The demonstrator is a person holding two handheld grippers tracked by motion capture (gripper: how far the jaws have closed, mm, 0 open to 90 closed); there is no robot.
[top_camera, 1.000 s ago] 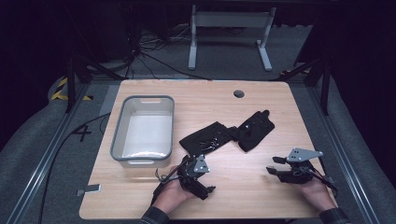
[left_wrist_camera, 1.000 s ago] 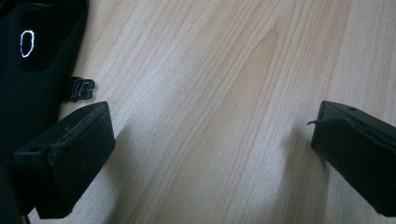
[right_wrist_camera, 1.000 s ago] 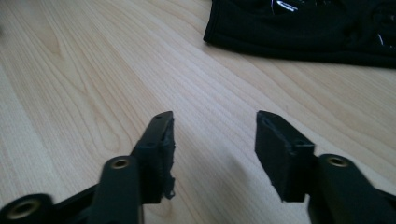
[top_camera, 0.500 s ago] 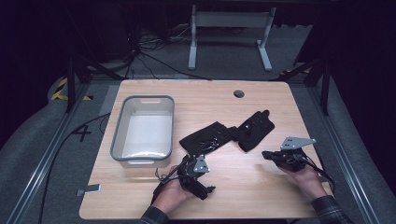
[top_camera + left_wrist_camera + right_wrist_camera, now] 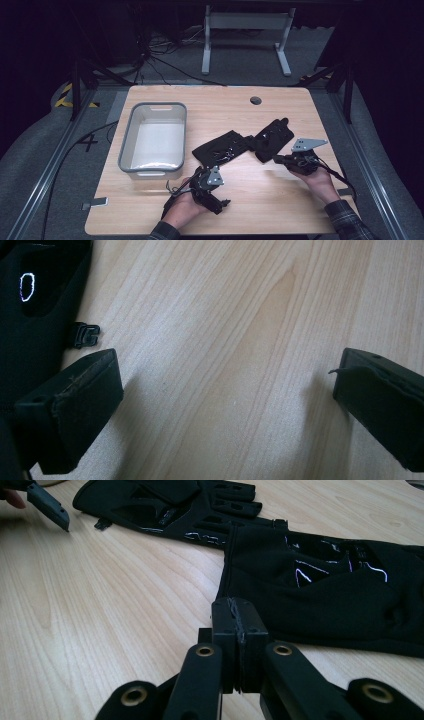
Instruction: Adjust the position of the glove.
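Note:
Two black gloves lie mid-table, the left glove (image 5: 222, 147) touching the right glove (image 5: 272, 137). My left gripper (image 5: 206, 179) rests on the wood just in front of the left glove. Its jaws stand wide open (image 5: 225, 385) over bare wood, with the glove's edge (image 5: 35, 300) and a small black clip (image 5: 85, 335) at the upper left. My right gripper (image 5: 282, 161) lies at the right glove's near edge. Its jaws are pressed together (image 5: 235, 610) right at the cuff of that glove (image 5: 325, 590), with nothing seen between them. The other glove (image 5: 170, 500) lies beyond.
A grey plastic bin (image 5: 127, 150) stands on the left part of the wooden table (image 5: 260, 210). A round cable hole (image 5: 256, 100) sits near the far edge. Cables and a metal frame (image 5: 245, 30) lie on the floor behind.
My right gripper has moved left and forward, up to the right glove's edge. The left gripper and both gloves have stayed put.

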